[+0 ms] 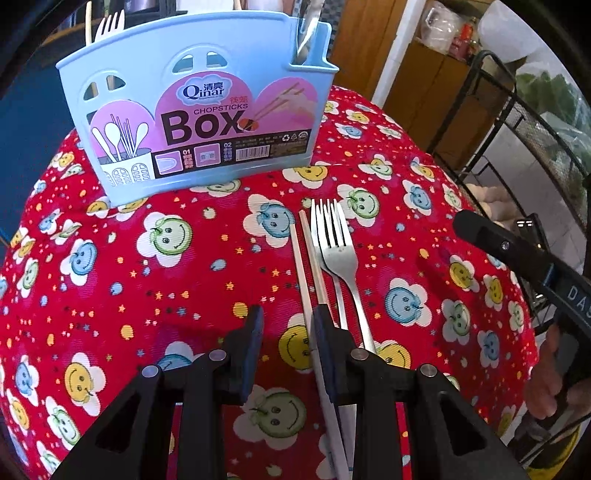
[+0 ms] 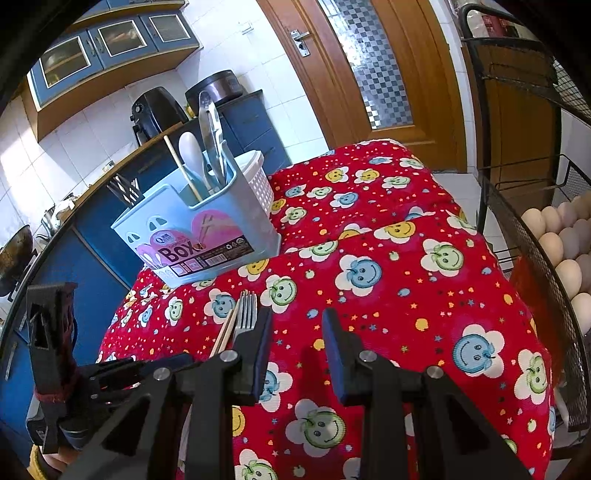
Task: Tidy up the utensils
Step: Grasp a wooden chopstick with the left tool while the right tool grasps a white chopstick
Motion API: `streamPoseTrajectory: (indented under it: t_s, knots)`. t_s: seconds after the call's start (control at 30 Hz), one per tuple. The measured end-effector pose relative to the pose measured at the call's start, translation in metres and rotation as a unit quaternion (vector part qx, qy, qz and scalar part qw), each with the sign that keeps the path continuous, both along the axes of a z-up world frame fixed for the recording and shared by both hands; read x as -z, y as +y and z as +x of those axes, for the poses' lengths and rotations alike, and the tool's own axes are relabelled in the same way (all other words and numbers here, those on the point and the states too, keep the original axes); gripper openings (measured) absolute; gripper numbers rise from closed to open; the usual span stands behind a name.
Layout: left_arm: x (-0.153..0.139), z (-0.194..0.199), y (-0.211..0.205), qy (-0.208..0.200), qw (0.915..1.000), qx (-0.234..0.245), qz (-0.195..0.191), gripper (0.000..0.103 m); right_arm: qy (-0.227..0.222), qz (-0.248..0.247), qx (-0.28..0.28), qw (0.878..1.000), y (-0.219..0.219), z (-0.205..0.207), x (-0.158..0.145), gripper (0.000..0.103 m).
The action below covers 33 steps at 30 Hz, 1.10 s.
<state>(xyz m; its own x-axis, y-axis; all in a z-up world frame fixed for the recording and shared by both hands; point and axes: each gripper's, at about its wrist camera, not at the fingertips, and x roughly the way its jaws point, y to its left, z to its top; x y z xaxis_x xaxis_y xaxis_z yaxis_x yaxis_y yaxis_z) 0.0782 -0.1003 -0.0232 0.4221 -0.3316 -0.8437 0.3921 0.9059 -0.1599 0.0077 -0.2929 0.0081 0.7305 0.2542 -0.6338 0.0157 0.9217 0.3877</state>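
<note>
Left wrist view: label side of the blue chopsticks box (image 1: pixel 199 110) faces me, far left on the red smiley cloth (image 1: pixel 147 277) over the worktop. A white fork (image 1: pixel 110 24) pokes up at its left end. Right wrist view gives what the left cannot: the box's (image 2: pixel 207 229) right compartment from above, holding a white spoon (image 2: pixel 192 155), a wooden stick (image 2: pixel 181 170) and metal tongs (image 2: pixel 210 136), with a white slotted basket (image 2: pixel 258 177) just behind.

My left fingers (image 1: pixel 286 354) stand apart, holding nothing. The chopsticks (image 1: pixel 310 280) and two metal forks (image 1: pixel 338 254) lie flat on the cloth, tines pointing far toward the box. The chopsticks pass just inside my right-hand pad (image 1: pixel 325 354); the fork handles run under it (contact cannot be told).

My right fingers (image 2: pixel 297 354) are also apart, over bare cloth. From here the forks (image 2: pixel 245 310) and chopsticks (image 2: pixel 227 328) sit to the left, their near ends hidden behind my left-hand pad (image 2: pixel 258 354).

Around: black wire rack (image 2: pixel 517 206) on the right with eggs (image 2: pixel 554 243), wooden door (image 2: pixel 354 66) far, blue cabinets (image 2: pixel 110 37) far left. Clear cloth lies between utensils and box.
</note>
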Motion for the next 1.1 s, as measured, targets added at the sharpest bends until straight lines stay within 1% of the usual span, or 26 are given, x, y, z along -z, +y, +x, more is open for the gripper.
streamPoseTrajectory:
  t_s: [0.1, 0.23, 0.33, 0.4, 0.43, 0.53, 0.57, 0.8, 1.1]
  knots:
    - [0.002, 0.002, -0.005, 0.002, 1.0000, 0.001, 0.007, 0.031, -0.001, -0.001, -0.002, 1.000, 0.001, 0.000, 0.000, 0.030]
    - [0.004, 0.005, -0.013, -0.010, 0.9997, 0.004, 0.023, 0.031, 0.002, -0.001, -0.001, 1.000, 0.002, 0.001, 0.000, 0.030]
    - [0.004, 0.008, -0.016, -0.015, 0.9996, 0.005, 0.024, 0.026, 0.005, -0.001, -0.002, 1.000, 0.003, 0.002, 0.002, 0.030]
    - [0.004, 0.010, -0.015, -0.020, 0.9996, 0.000, 0.022, 0.012, 0.008, -0.002, -0.005, 1.000, 0.004, 0.003, 0.004, 0.030]
    - [0.003, 0.012, -0.013, -0.019, 0.9997, -0.003, 0.014, 0.008, 0.009, -0.003, -0.006, 1.000, 0.005, 0.004, 0.005, 0.030]
    - [0.003, 0.017, 0.000, -0.005, 0.9995, -0.018, -0.024, 0.006, 0.012, -0.003, -0.010, 1.000, 0.007, 0.006, 0.006, 0.030]
    - [0.002, 0.019, 0.004, -0.004, 0.9992, -0.024, -0.031, 0.004, 0.013, -0.003, -0.011, 1.000, 0.008, 0.006, 0.006, 0.030]
    - [-0.008, 0.019, 0.045, -0.017, 0.9935, -0.068, -0.090, 0.004, 0.025, 0.000, -0.032, 0.999, 0.023, 0.014, 0.009, 0.030]
    - [-0.026, 0.013, 0.082, -0.048, 0.9845, -0.102, -0.134, 0.004, 0.056, 0.001, -0.079, 0.995, 0.060, 0.031, 0.017, 0.030]
